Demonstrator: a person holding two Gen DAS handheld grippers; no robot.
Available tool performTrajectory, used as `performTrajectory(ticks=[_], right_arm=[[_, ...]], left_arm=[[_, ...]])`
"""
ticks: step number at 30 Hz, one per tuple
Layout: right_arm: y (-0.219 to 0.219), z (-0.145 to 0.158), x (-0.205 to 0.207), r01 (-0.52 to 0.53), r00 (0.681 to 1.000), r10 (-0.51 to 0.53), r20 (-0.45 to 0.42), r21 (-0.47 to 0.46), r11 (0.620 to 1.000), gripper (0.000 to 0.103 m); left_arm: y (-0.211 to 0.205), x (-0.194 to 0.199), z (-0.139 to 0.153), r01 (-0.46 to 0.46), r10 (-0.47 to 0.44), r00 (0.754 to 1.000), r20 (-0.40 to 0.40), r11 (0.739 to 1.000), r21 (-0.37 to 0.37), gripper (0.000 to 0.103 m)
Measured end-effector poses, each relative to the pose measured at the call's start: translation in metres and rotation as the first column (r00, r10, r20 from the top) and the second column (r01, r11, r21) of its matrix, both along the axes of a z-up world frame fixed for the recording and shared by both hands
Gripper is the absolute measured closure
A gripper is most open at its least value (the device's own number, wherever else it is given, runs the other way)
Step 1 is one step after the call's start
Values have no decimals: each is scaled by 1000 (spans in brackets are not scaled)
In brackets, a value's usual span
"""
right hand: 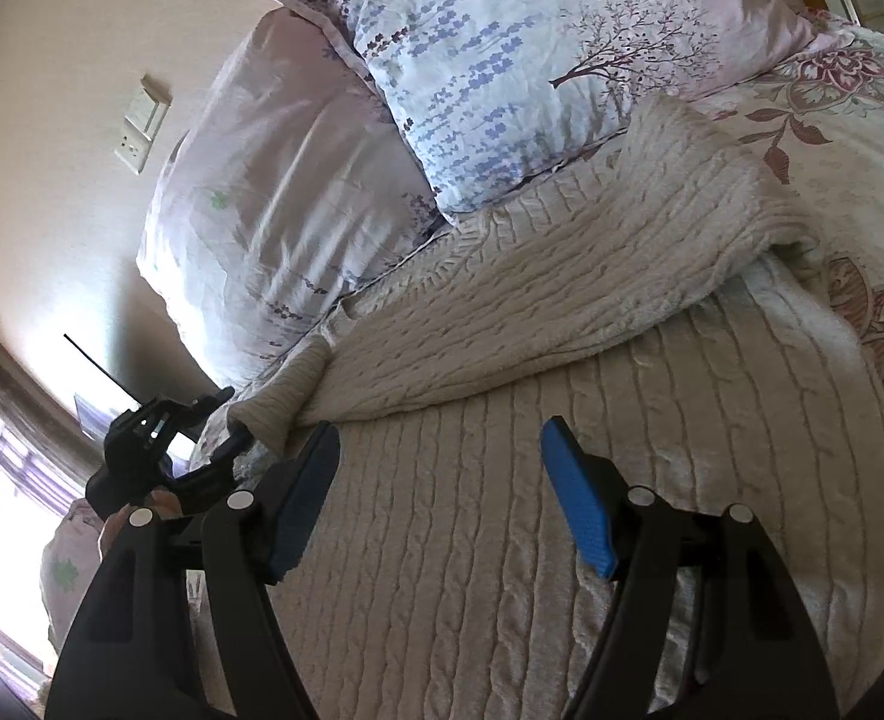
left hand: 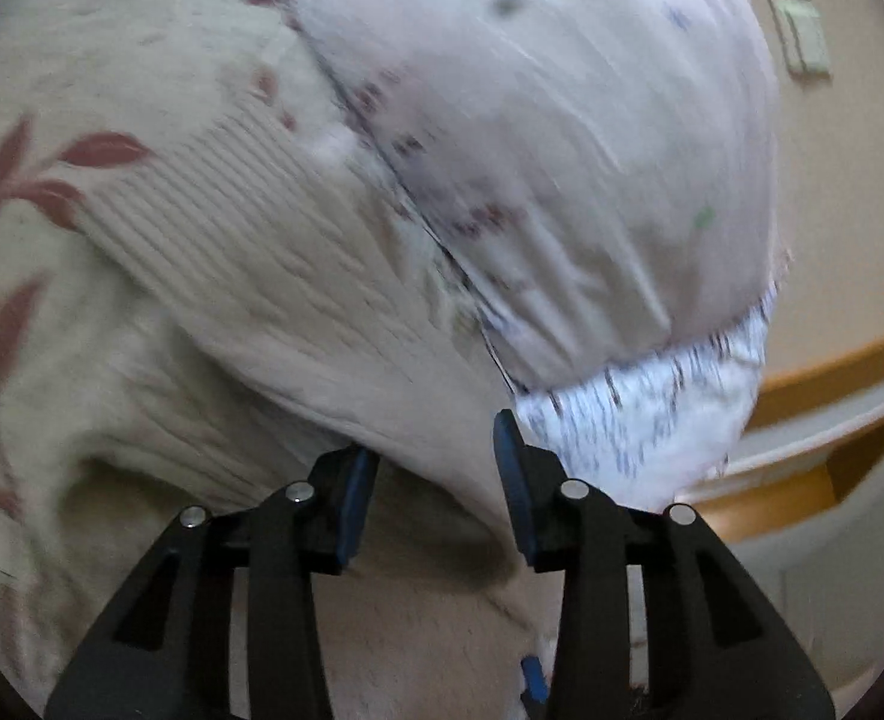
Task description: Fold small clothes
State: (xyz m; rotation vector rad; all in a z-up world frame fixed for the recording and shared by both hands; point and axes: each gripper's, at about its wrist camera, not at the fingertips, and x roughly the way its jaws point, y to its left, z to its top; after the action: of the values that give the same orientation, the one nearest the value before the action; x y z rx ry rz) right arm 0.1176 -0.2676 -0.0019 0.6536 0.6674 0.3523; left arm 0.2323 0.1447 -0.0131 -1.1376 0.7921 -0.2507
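**Cream knit sweater spread on bed, both hand-held grippers open**

Left wrist view, left to right: floral bedspread (left hand: 27, 192) with red leaf print fills the left of frame. Ribbed sleeve of the cream sweater (left hand: 273, 276) runs diagonally from centre-left down to bottom centre. Left hand-held gripper (left hand: 435, 480) at bottom centre, jaws parted, blue pads (left hand: 354, 498) visible; sweater fabric sits between and behind them, but the pads aren't closed on it. Lilac pillow (left hand: 562, 150) takes upper centre and right, motion-blurred. Wooden bed frame (left hand: 832, 360) at right edge.

Right wrist view, left to right: left hand-held gripper (right hand: 159, 450) shows at lower left, right beside the sleeve cuff (right hand: 285, 402); can't tell from here whether it touches. Wall socket (right hand: 141, 126) upper left. Lilac pillow (right hand: 279, 180) left of centre, a second pillow with blue flower and tree print (right hand: 532, 60) top centre. Sweater (right hand: 532, 312) covers centre and bottom of frame, one sleeve folded diagonally across the body. Right hand-held gripper (right hand: 442, 480) at bottom centre, jaws wide apart, holding nothing, over the sweater body. Bedspread (right hand: 850, 138) at right.
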Motion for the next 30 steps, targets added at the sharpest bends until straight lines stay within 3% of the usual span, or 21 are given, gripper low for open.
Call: performTrajectory(ticks=[1, 2, 3, 4, 6, 11, 14, 15, 17, 18, 21, 22, 25, 28, 30], right_arm=[[0, 0, 0, 0, 1000, 0, 2, 2, 1000, 32], [0, 0, -1, -1, 1000, 1, 4, 4, 1000, 32], [0, 0, -1, -1, 1000, 1, 5, 6, 1000, 32], [0, 0, -1, -2, 1000, 2, 5, 8, 1000, 32], [0, 0, -1, -2, 1000, 2, 9, 10, 1000, 32], [-4, 2, -6, 15, 999, -16, 28, 23, 1000, 32], [-9, 5, -10, 33, 999, -34, 20, 10, 999, 32], [-13, 8, -13, 47, 999, -47, 15, -3, 999, 32], [-23, 12, -15, 73, 997, -73, 4, -9, 997, 32], [-31, 16, -16, 91, 996, -91, -9, -12, 996, 32], [-45, 28, -16, 111, 993, -113, -36, -35, 993, 32], [-49, 35, -14, 107, 993, -109, -40, -45, 993, 32], [-52, 51, 0, 71, 995, -77, -67, -89, 994, 39], [-49, 54, 25, 31, 991, -48, -125, -134, 991, 50], [-46, 46, 47, 16, 984, -44, -171, -161, 987, 54]], left_arm=[[5, 0, -2, -27, 27, 1000, -13, 1000, -12, 65], [10, 1, -3, -58, 58, 998, -22, 998, -20, 72], [12, 3, -3, -65, 65, 998, -20, 998, -19, 85], [11, 8, 1, -58, 58, 998, -9, 998, 0, 92], [2, 14, 12, -41, 40, 999, 17, 998, 45, 94], [-75, 30, 53, 132, -153, 976, 154, 981, 141, 94], [-145, 36, 66, 294, -343, 922, 181, 923, 249, 94], [-179, 36, 66, 377, -438, 886, 152, 871, 314, 91], [-215, 33, 60, 473, -544, 834, 92, 790, 390, 69], [-235, 28, 53, 534, -609, 791, 52, 730, 428, 55], [-244, 12, 48, 583, -680, 732, 45, 659, 476, 49], [-238, 7, 50, 584, -688, 724, 49, 650, 486, 46], [-198, -15, 60, 527, -661, 748, 62, 648, 550, 41], [-144, -46, 69, 390, -570, 820, 53, 623, 679, 38], [-103, -64, 71, 319, -496, 868, 40, 617, 720, 38]])
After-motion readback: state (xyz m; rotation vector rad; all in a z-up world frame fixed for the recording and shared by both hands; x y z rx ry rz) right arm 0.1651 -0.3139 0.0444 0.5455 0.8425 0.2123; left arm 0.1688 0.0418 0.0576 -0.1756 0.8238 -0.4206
